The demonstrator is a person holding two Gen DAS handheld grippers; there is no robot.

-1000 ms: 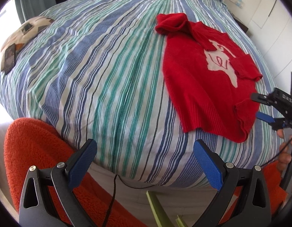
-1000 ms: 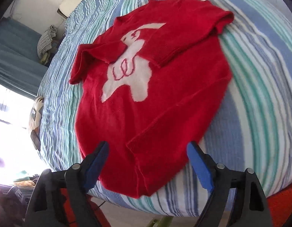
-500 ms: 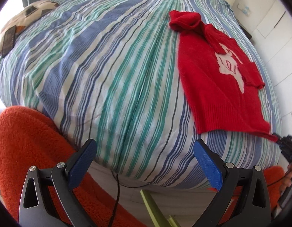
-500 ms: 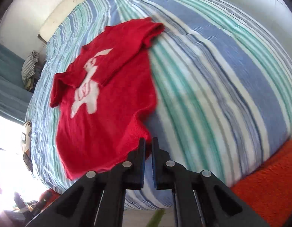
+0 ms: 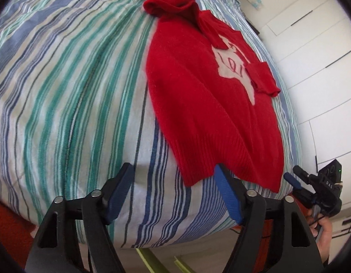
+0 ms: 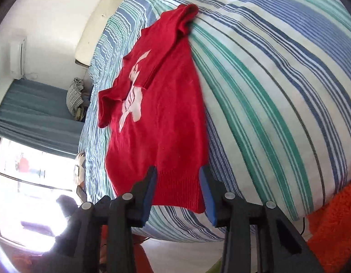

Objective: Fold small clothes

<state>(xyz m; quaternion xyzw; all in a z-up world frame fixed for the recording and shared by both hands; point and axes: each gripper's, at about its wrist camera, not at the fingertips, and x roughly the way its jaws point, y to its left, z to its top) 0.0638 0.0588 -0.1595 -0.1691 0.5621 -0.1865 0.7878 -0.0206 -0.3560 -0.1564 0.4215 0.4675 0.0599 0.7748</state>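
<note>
— Red knit sweater [image 5: 211, 104] w/ a white figure [image 6: 132, 100] on the front, where was it?
— Flat on the striped bedspread [image 5: 68, 86], hem at the near edge of the bed, sleeves folded in over the chest.
— Left gripper [image 5: 173, 190]?
— Jaws apart, had just been closing in. Hem corner lay between the blue pads, but most of the gap was bare bedspread. Couldn't see either pad pressing the knit, so no grip.
— Right gripper [image 6: 177, 195]?
— Jaws had just been opening. Ribbed hem sat in the gap, pads either side of it, not pinching. From the left cam it showed at the far hem corner, fingers of a hand [image 5: 323, 229] on its handle.
— Anything else nearby?
— Orange fuzzy fabric [image 6: 332, 225] below the bed edge. Window + blue curtain [image 6: 39, 104] on the far side of the bed.
</note>
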